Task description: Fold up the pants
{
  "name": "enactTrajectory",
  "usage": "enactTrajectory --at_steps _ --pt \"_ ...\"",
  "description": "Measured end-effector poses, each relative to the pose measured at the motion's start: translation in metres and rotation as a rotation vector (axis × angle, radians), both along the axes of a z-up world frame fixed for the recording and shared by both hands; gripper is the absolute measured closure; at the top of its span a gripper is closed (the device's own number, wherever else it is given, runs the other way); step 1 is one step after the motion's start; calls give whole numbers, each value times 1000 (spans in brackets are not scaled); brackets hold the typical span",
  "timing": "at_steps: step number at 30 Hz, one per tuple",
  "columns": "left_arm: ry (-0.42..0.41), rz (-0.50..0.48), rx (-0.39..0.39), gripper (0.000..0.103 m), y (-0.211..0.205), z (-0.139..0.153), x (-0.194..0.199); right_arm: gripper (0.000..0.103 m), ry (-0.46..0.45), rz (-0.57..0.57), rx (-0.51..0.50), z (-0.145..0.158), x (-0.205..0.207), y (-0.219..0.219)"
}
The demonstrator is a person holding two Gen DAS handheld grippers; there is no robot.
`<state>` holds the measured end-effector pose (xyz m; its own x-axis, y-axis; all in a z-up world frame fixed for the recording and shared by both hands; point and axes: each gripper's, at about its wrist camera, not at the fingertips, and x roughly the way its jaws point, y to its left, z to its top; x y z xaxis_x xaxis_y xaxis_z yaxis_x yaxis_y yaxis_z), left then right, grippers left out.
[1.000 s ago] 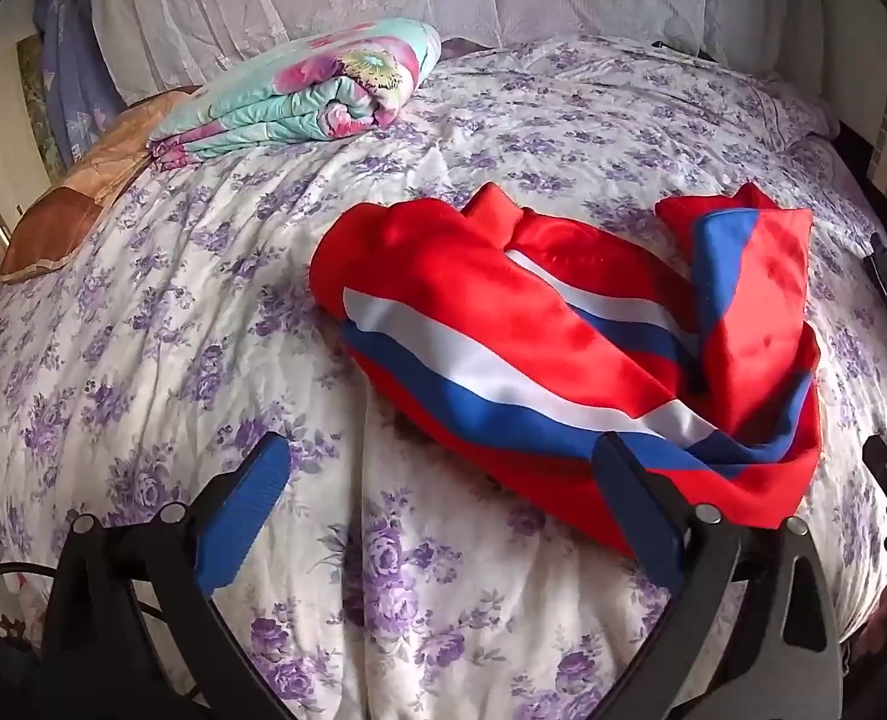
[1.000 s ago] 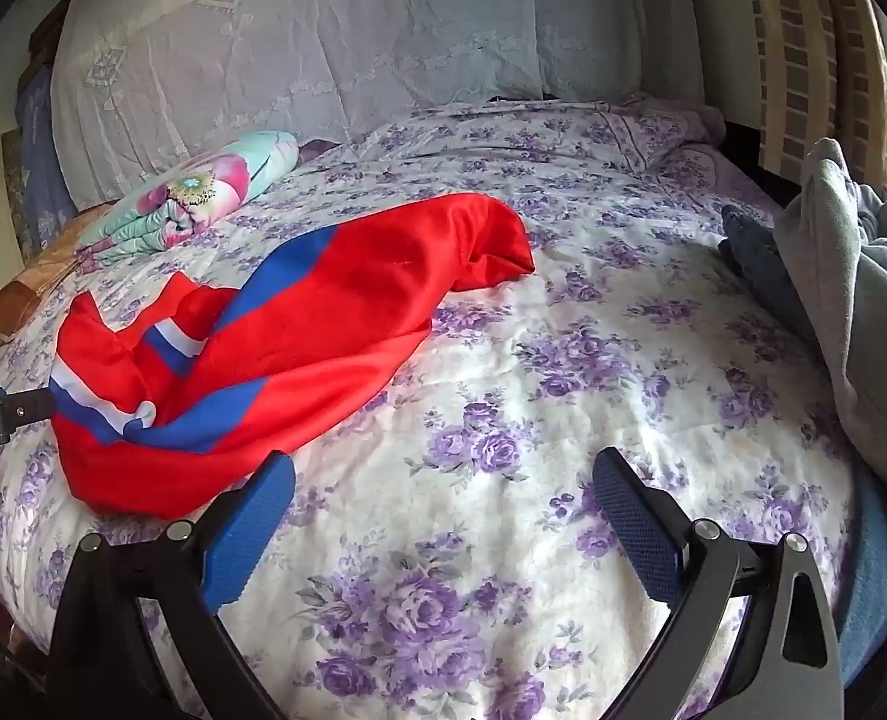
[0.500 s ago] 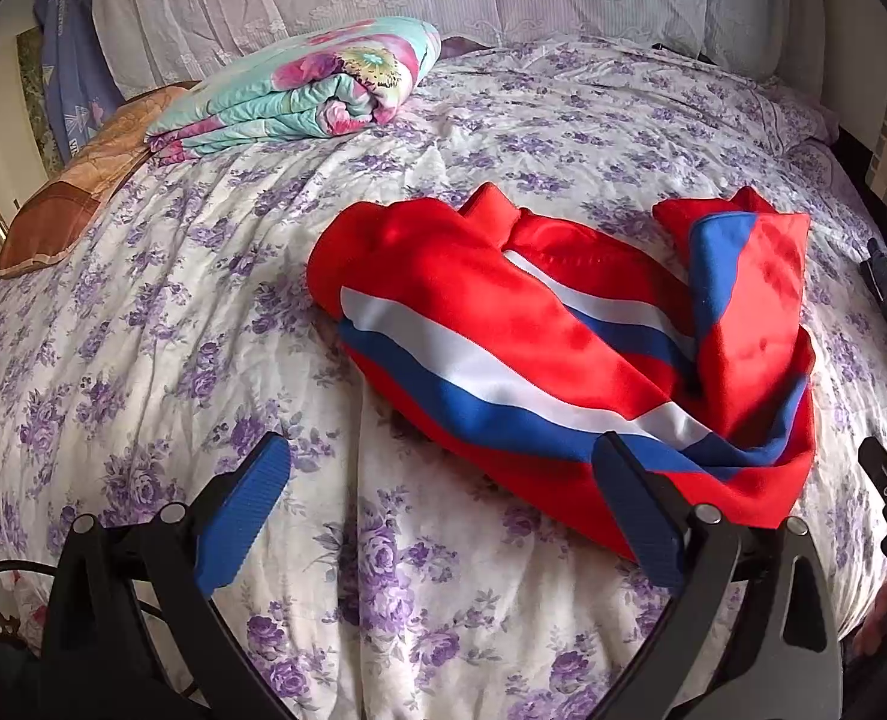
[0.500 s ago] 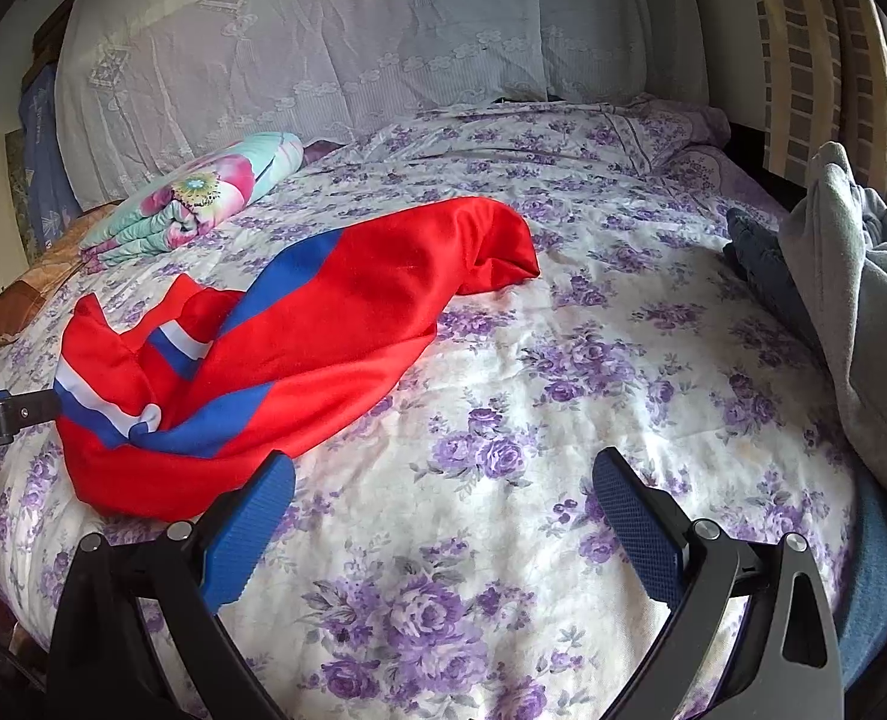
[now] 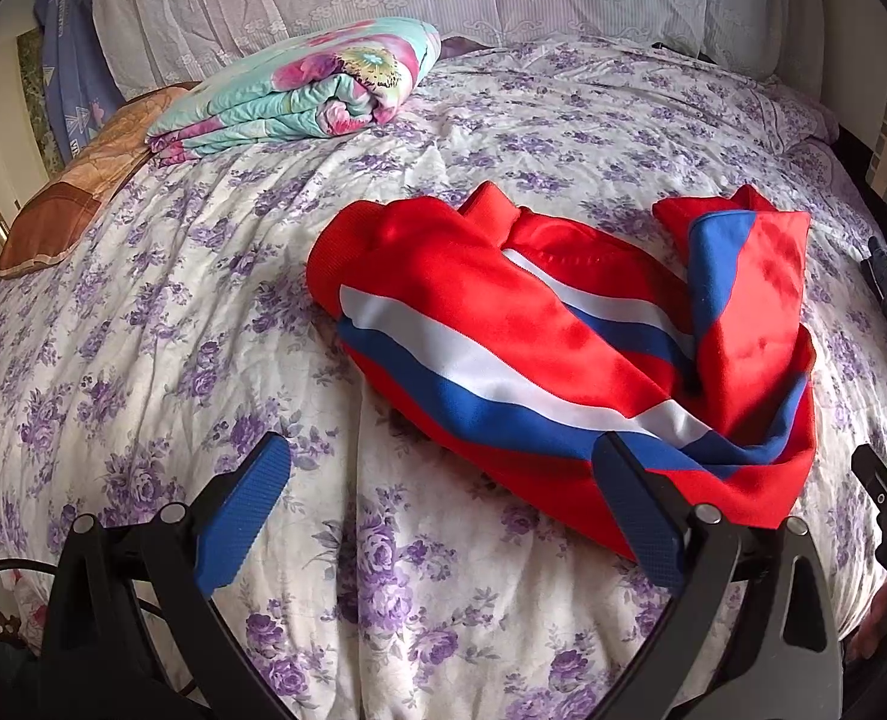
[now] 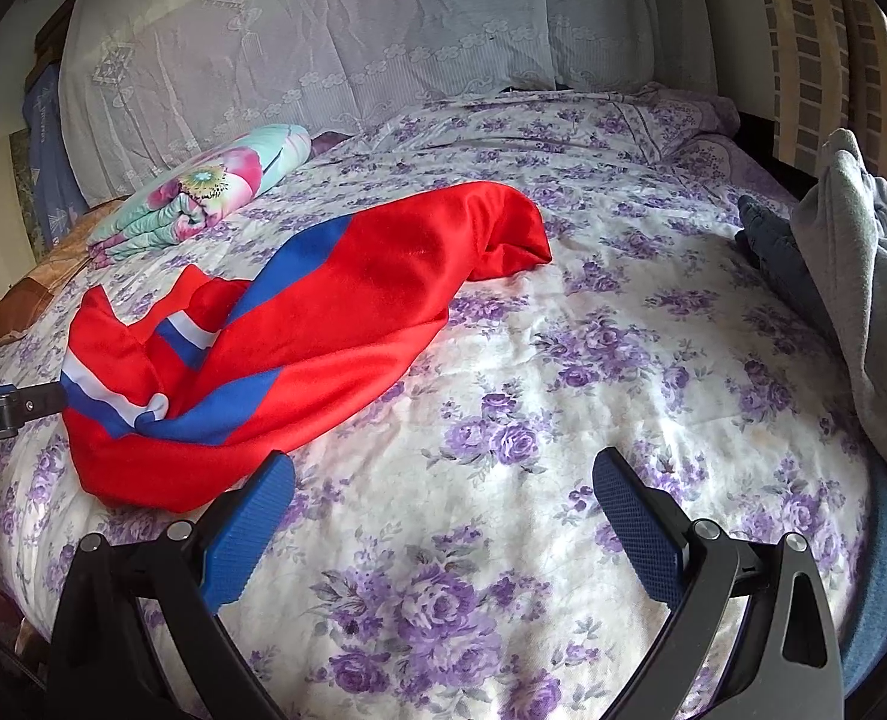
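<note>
The left gripper (image 5: 440,480) was held with its blue-padded fingers (image 5: 245,510) spread wide apart and nothing between them, low over the near edge of the bed. The right gripper (image 6: 443,495) was likewise held agape and empty above the flowered bedspread (image 6: 593,360). The pants (image 5: 563,348), red with blue and white stripes, were seen crumpled and unfolded on the bedspread: in the left wrist view they lay just beyond the right-hand finger, which overlapped their near hem in the picture; whether contact was made could not be told. In the right wrist view the pants (image 6: 323,330) were spread to the left, one leg stretched toward the middle of the bed. A folded floral quilt (image 5: 299,96) was placed near the headboard, well apart from the pants. Grey clothing (image 6: 857,276) was piled at the right edge.
</note>
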<state>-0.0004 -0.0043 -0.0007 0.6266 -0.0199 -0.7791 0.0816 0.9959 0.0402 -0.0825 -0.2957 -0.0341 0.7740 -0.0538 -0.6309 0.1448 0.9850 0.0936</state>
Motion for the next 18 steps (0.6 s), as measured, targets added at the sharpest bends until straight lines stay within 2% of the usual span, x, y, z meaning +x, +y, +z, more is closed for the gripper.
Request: enactTrajectory --at_steps 18 --pt "-1 0 -1 5 1 1 0 3 7 4 4 -5 1 2"
